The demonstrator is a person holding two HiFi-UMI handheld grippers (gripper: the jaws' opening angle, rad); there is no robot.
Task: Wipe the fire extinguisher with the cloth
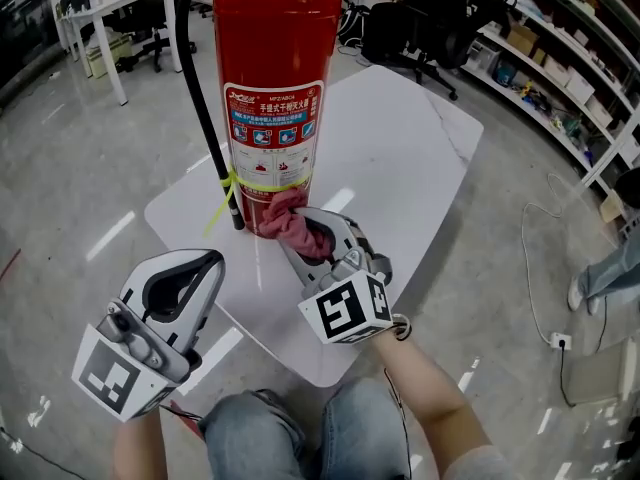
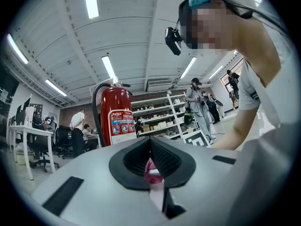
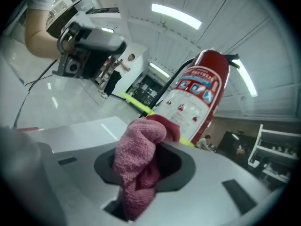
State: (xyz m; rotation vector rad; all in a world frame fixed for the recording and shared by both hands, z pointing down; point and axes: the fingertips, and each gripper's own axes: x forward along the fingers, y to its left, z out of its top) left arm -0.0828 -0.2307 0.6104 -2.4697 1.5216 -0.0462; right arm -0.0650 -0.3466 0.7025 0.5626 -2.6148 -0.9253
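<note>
A red fire extinguisher with a black hose stands upright on a white table. My right gripper is shut on a pink cloth, and the cloth presses against the bottom front of the cylinder. In the right gripper view the cloth bulges out between the jaws, with the extinguisher just beyond. My left gripper hangs at the lower left, off the table's near edge, shut and holding nothing. Its own view has the extinguisher ahead past its jaws.
Black office chairs and shelving stand behind and to the right of the table, a white desk at the back left. A cable with a socket lies on the floor at right, near someone's leg.
</note>
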